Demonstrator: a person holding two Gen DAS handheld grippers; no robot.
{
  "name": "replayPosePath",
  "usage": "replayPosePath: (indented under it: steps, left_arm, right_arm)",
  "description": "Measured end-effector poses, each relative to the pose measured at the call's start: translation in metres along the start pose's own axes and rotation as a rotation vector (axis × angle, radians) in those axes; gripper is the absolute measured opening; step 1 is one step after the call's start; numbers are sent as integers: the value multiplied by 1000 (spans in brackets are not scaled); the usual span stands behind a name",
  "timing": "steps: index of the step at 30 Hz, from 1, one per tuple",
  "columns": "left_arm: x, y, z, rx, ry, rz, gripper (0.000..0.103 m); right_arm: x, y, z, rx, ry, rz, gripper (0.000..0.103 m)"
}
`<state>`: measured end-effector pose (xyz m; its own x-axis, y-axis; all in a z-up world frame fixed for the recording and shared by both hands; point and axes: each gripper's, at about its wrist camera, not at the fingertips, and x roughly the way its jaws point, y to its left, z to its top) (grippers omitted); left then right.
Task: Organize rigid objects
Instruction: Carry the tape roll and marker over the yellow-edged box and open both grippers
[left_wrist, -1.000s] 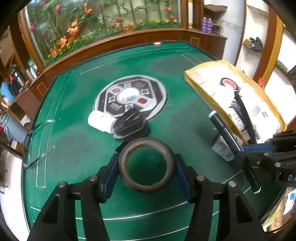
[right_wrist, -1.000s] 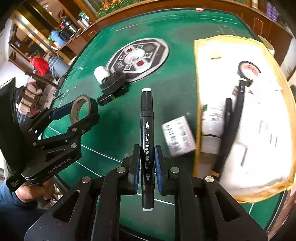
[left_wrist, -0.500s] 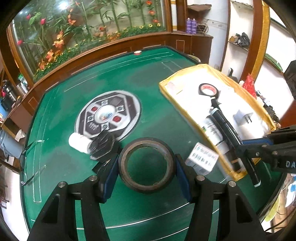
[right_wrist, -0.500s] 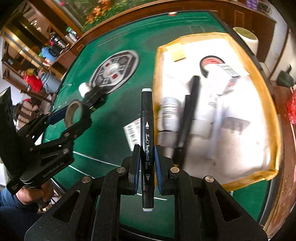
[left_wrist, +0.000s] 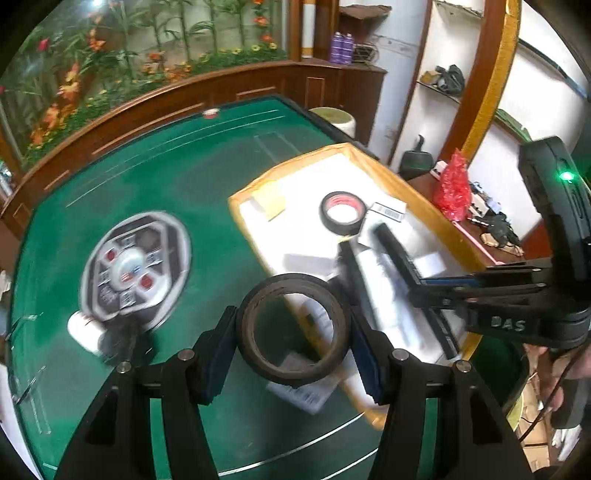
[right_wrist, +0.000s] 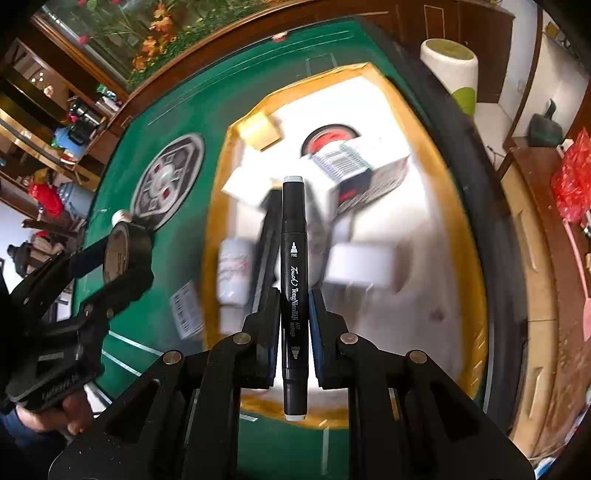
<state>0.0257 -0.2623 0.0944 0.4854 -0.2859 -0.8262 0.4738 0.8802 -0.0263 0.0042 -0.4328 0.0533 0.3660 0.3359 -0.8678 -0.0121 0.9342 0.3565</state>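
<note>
My left gripper (left_wrist: 293, 332) is shut on a dark tape roll (left_wrist: 293, 367) and holds it in the air over the left edge of the yellow-rimmed tray (left_wrist: 295, 158); the roll also shows in the right wrist view (right_wrist: 123, 254). My right gripper (right_wrist: 294, 317) is shut on a black art marker (right_wrist: 293, 266), upright along the fingers, above the tray (right_wrist: 476, 236). It shows at the right of the left wrist view (left_wrist: 424, 291). The tray holds a red-cored tape roll (left_wrist: 341, 212), boxes, a white bottle (right_wrist: 232, 273) and black pens.
The green table (left_wrist: 147, 184) has a round grey emblem (left_wrist: 136, 266) at its centre. A white cylinder and a black object (left_wrist: 103, 332) lie beside the emblem. A barcoded box (right_wrist: 186, 310) lies on the felt left of the tray. A white and green bin (right_wrist: 450, 70) stands beyond the table.
Both grippers have swung right, from over the green felt to over the tray. Each still holds its object. The scene is motion-blurred.
</note>
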Motion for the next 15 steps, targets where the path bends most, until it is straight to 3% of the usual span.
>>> replayPosePath:
  steps: [10,15]
  left_arm:
    - [55,-41,21,18,116,-74,59]
    - [60,-51,19,24,127,-115,59]
  right_arm:
    - [10,-27,26,27,-7,-79,14]
    - [7,-35,22,50,-10,-58,14]
